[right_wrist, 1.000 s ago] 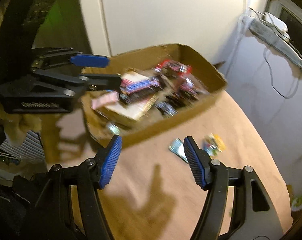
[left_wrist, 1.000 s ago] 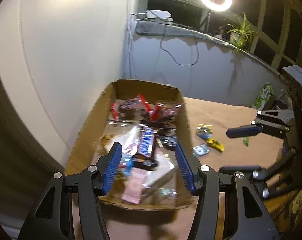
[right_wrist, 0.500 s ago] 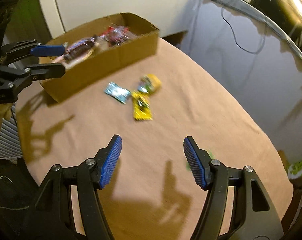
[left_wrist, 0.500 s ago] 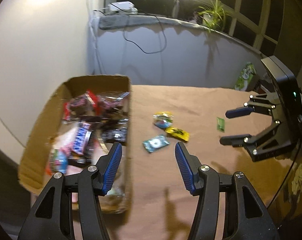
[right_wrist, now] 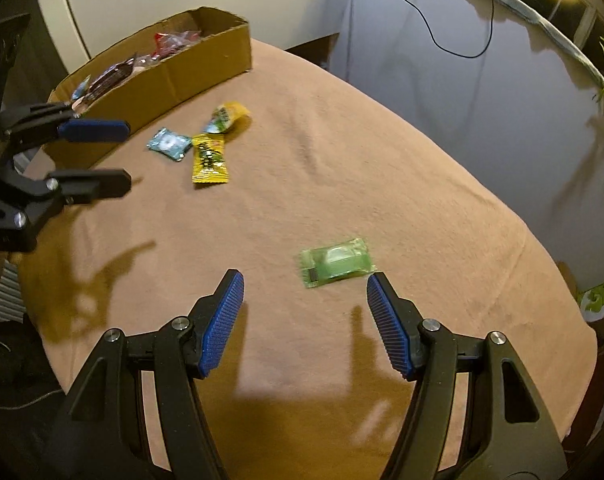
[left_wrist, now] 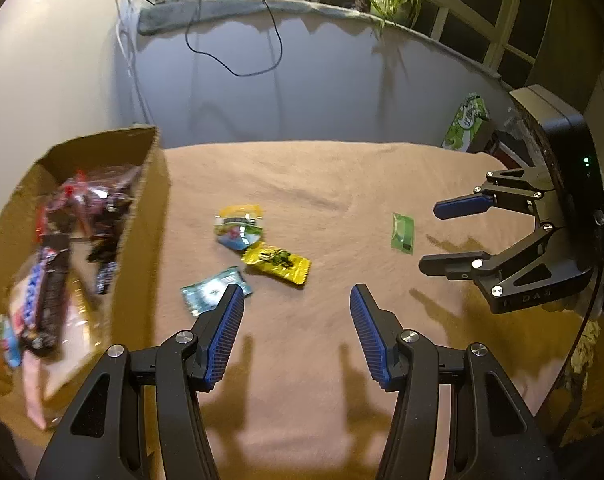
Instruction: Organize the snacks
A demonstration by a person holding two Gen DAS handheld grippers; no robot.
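Both claws, left [left_wrist: 296, 334] and right [right_wrist: 305, 322], open, empty; green packet [right_wrist: 335, 263] print unreadable.

1. The tabletop [right_wrist: 381, 152] is covered in a matt tan cloth with a soft, slightly fuzzy nap.
2. The box [right_wrist: 206, 68] is plain brown corrugated cardboard, dull, with rough torn edges.
3. The green packet [right_wrist: 335, 262] is glossy, translucent plastic film; the yellow packet [right_wrist: 209, 159] and teal packet [right_wrist: 169, 144] look like shiny printed foil or plastic, though blur makes that hard to tell.
4. The left gripper [left_wrist: 296, 328] and right gripper [right_wrist: 303, 312] have matt black plastic arms, bright metal screw heads, and ribbed blue pads [right_wrist: 385, 320], seemingly rubber.
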